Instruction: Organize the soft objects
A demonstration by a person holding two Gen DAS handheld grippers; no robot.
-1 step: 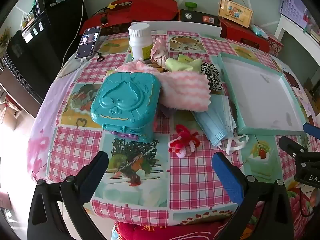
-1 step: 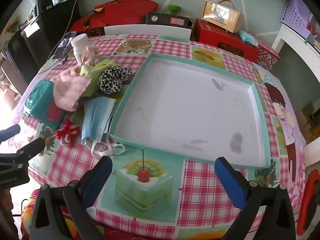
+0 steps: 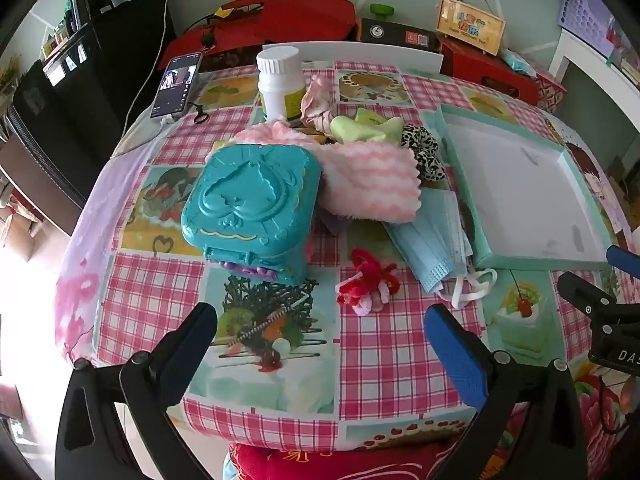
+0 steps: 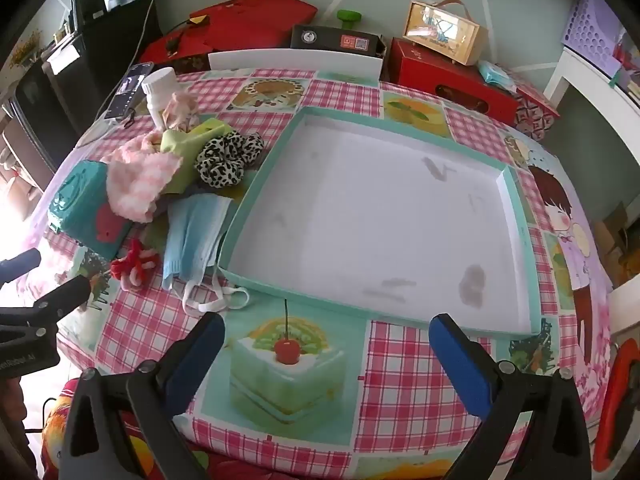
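While tool hovers, scrunchie lies ahead.

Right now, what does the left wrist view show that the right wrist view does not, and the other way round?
Only the left wrist view shows the heart relief on the lid of the teal box and the printed salad picture on the cloth in front of it.

Only the right wrist view shows the whole empty tray and the printed girl beside it.

Both show the blue masks, red yarn tie, pink striped cloth, leopard scrunchie and white bottle.
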